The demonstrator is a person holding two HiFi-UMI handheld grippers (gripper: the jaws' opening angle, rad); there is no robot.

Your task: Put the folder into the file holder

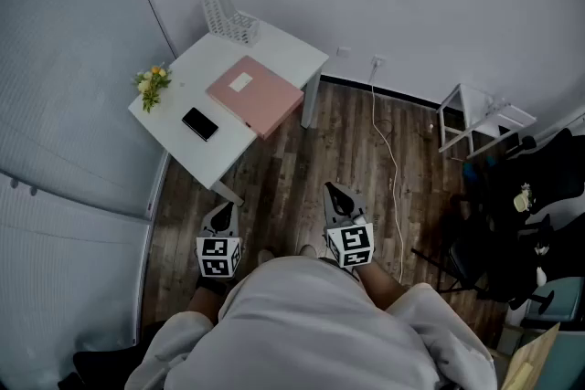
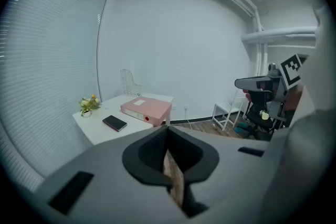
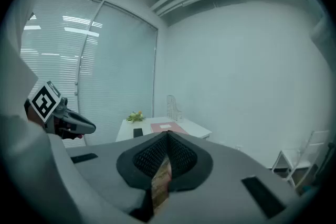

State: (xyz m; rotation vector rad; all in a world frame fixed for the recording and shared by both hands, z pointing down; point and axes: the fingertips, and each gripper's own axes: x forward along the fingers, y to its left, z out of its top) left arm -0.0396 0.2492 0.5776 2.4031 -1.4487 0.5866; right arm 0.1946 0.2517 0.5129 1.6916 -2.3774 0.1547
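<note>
A pink folder lies flat on the white table, with its white label up; it also shows in the left gripper view and small in the right gripper view. A white wire file holder stands at the table's far corner. My left gripper and my right gripper hang over the wooden floor, well short of the table. Both are shut with nothing between their jaws.
A black phone and a small pot of flowers sit on the table's left part. A white cable trails over the floor. A white rack and dark chairs stand at the right.
</note>
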